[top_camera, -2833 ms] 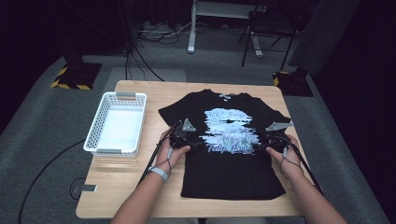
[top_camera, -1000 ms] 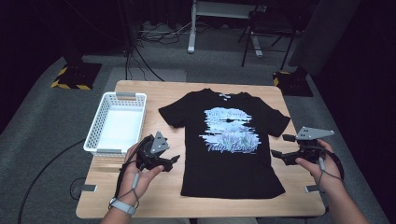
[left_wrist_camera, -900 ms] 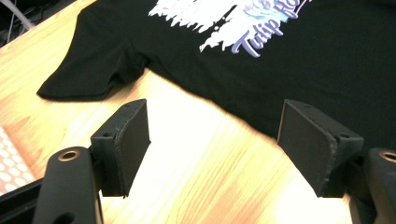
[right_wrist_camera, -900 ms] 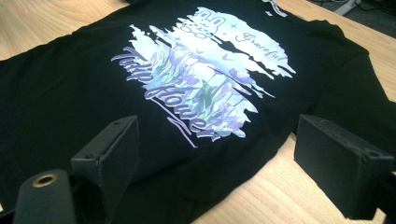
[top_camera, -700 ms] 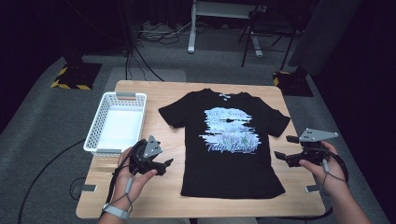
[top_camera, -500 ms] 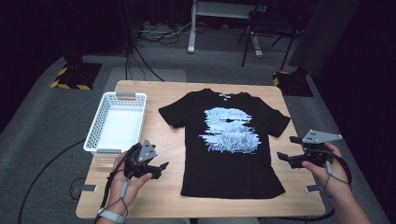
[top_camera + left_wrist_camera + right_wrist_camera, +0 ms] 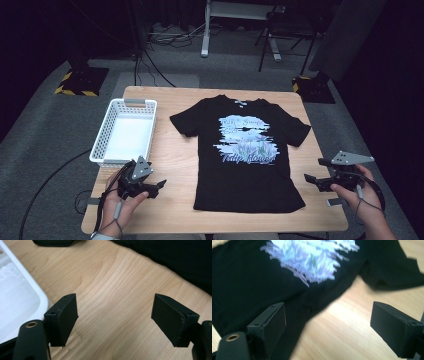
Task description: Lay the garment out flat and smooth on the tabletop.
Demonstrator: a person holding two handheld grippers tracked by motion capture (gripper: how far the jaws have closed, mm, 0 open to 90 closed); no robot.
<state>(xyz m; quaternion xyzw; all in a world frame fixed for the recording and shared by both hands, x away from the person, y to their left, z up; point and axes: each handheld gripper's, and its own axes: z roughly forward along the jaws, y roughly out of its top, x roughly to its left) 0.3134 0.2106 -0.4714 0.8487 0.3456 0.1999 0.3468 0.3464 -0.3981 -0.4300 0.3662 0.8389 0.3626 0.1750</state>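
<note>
High view — T-shirt: the black T-shirt (image 7: 247, 155) lies flat, print up, in the middle of the wooden tabletop (image 7: 175, 150), collar toward the top of the frame, hem toward the bottom.
High view — left gripper: the left gripper (image 7: 155, 186) sits at lower left, over bare wood just below the white basket (image 7: 125, 132) and apart from the shirt's hem corner; nothing is in it.
High view — right gripper: the right gripper (image 7: 312, 172) is at lower right, off the shirt's side edge near the tabletop's rim, holding nothing.
High view — risk: both hands stand off the cloth, so a reach that starts uneven could drag one side and skew the shirt.
Left gripper view — fingers: one finger (image 7: 61, 318) at lower left and its partner at lower right stand wide apart, having just been opening, with only wood between them.
Left gripper view — risk: the basket wall (image 7: 40, 298) lies right beside the left-hand finger; a sideways swing could knock it. The shirt edge (image 7: 180, 262) is in the upper right, apart from the fingers, so closing here would grab nothing.
Right gripper view — fingers: widely spread, one finger (image 7: 268, 326) at lower left, empty.
Right gripper view — risk: the shirt (image 7: 257, 282) fills the upper left with its sleeve at upper right; the view is blurred, and a pinch on a flat edge could take one layer or bunch the fabric.
</note>
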